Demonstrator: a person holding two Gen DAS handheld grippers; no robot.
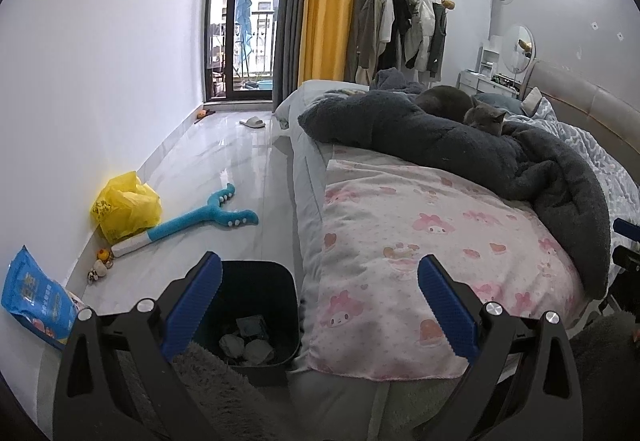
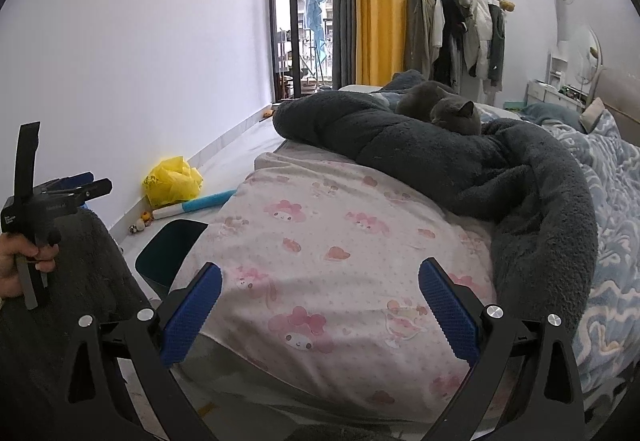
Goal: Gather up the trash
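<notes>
A dark trash bin [image 1: 256,315] stands on the floor beside the bed, with crumpled paper [image 1: 248,347] inside; its rim also shows in the right wrist view [image 2: 168,253]. My left gripper [image 1: 320,305] is open and empty, just above the bin and the bed's corner. My right gripper [image 2: 320,309] is open and empty over the pink patterned pillow [image 2: 340,261]. The left gripper's body [image 2: 44,209] shows at the left of the right wrist view, held by a hand. A yellow plastic bag [image 1: 126,207] lies by the wall, also in the right wrist view [image 2: 172,183].
A blue toy [image 1: 200,219], a blue packet [image 1: 34,301] and small toys [image 1: 100,267] lie on the floor by the wall. A grey cat [image 1: 460,109] sleeps on a dark blanket [image 1: 460,153] on the bed. A slipper [image 1: 252,122] lies near the balcony door.
</notes>
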